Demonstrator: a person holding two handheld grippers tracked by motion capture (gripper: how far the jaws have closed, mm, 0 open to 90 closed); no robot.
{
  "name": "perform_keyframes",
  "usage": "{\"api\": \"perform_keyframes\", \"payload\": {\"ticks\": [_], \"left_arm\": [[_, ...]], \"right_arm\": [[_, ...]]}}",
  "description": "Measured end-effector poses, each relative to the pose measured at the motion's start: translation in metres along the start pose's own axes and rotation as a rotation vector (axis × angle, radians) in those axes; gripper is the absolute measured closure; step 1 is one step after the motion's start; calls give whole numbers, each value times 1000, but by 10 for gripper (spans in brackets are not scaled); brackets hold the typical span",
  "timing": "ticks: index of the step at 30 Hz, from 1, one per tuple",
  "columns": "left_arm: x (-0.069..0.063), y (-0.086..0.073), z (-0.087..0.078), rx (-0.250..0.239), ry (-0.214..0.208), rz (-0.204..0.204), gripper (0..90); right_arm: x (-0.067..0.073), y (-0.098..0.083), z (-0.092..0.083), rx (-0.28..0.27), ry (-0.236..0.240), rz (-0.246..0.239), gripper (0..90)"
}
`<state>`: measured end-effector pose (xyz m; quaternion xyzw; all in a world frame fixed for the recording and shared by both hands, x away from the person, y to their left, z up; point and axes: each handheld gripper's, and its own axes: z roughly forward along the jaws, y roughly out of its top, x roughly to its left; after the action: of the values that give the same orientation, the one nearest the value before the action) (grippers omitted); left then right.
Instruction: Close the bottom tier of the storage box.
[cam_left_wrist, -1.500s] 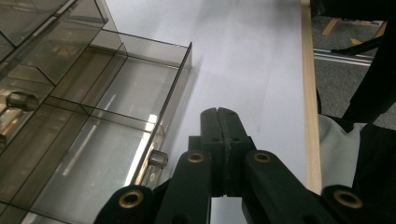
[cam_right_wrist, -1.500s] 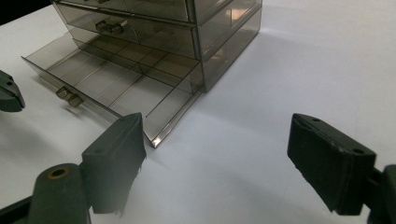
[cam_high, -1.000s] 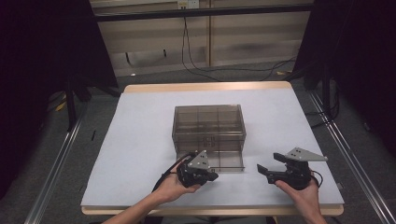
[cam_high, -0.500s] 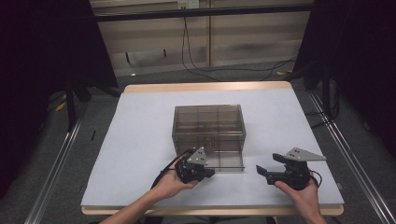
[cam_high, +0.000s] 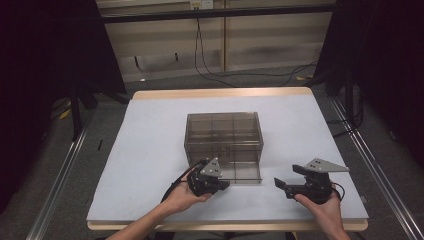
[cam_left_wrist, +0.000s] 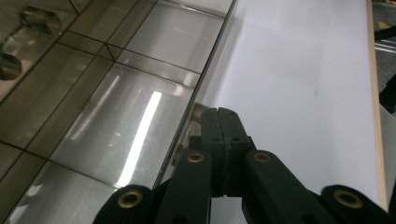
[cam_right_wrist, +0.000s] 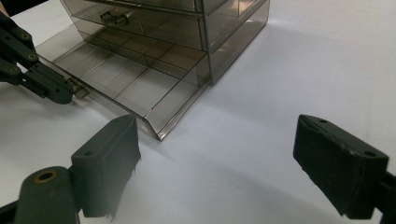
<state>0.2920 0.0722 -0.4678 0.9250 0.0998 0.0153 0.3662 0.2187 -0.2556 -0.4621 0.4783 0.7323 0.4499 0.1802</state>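
A smoky clear drawer box (cam_high: 224, 132) stands mid-table, with its bottom drawer (cam_high: 240, 172) pulled out toward me. My left gripper (cam_high: 223, 185) is at the drawer's front left, shut on the small clear handle (cam_left_wrist: 198, 109) at the drawer's front edge (cam_left_wrist: 187, 126). The right gripper view shows that grip from the side, with the left gripper (cam_right_wrist: 65, 95) on the handle (cam_right_wrist: 80, 89) and the divided drawer floor (cam_right_wrist: 126, 74) behind it. My right gripper (cam_high: 279, 184) hovers to the right of the drawer, open and holding nothing (cam_right_wrist: 217, 154).
The upper drawer is closed, and its handle (cam_right_wrist: 114, 17) is in sight. The white table top (cam_high: 150, 150) spreads around the box, with a wooden edge (cam_high: 220, 93) at the far side. Cables and metal rails lie on the floor beyond.
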Motion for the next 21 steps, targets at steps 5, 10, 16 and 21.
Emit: {"api": "perform_keyframes", "payload": {"ticks": [5,10,16,21], "left_arm": [[1,-1,2,-25,2,-12,900],[3,0,3,-33,6,-23,900],[3,0,3,-38,-2,-28,900],[4,0,3,-41,-5,-33,900]], "right_arm": [[0,0,0,0,-1,-1,145],[1,0,0,2,-1,-3,144],[0,0,0,6,-3,-5,143],[0,0,0,4,-2,-2,143]]}}
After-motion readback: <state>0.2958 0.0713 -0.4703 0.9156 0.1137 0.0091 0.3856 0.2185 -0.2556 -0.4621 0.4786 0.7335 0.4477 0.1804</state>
